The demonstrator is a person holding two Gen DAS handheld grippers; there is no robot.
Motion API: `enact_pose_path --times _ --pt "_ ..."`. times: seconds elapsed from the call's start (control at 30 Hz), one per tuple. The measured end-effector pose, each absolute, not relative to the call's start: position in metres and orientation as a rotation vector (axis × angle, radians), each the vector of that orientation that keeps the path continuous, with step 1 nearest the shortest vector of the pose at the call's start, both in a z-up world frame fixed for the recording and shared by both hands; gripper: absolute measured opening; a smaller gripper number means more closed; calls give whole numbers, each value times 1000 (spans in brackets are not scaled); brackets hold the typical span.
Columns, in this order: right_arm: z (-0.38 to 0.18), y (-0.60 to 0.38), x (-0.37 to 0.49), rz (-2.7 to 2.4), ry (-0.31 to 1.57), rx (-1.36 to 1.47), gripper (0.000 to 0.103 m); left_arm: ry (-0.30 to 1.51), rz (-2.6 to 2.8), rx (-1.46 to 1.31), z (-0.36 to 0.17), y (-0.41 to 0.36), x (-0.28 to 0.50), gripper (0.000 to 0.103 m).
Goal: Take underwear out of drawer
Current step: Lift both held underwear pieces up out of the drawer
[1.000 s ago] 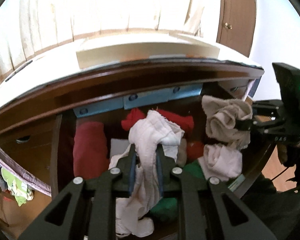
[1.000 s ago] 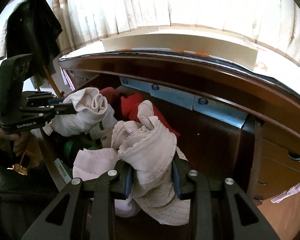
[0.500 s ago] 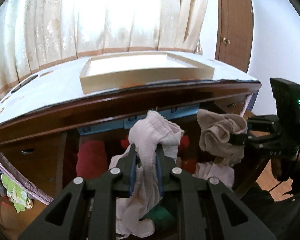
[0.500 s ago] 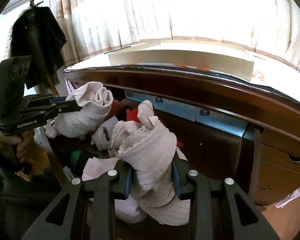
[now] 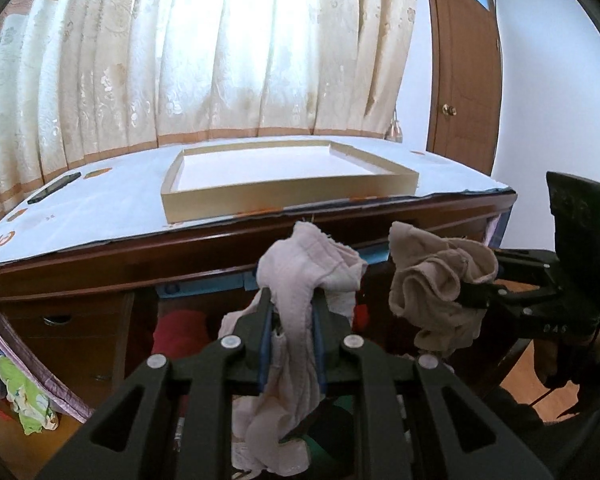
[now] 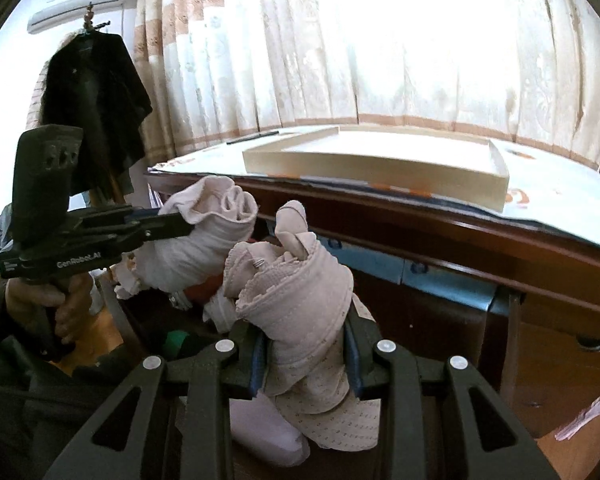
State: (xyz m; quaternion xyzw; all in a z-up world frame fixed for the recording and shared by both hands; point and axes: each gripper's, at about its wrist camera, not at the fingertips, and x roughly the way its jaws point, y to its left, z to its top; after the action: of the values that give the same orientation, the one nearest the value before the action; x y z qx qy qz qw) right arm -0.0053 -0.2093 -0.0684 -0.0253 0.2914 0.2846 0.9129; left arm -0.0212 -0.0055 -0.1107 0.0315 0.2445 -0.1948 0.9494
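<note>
Grippers, left (image 5: 290, 312) clenched on pale pink underwear (image 5: 300, 276) and right (image 6: 306, 340) on beige lace underwear (image 6: 300, 296), have risen from the dark wooden drawer (image 5: 148, 320).

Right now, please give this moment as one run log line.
left tool: shut on pink underwear | right tool: shut on beige underwear | both above drawer | tray: empty

Underwear (image 5: 296, 308) between left gripper (image 5: 290, 320) jaws
</note>
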Motion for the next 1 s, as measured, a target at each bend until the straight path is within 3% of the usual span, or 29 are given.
enact_pose_path --times 1.0 --pt "-41 -209 -15 605 476 10 34 352 -413 30 -84 -14 -27 15"
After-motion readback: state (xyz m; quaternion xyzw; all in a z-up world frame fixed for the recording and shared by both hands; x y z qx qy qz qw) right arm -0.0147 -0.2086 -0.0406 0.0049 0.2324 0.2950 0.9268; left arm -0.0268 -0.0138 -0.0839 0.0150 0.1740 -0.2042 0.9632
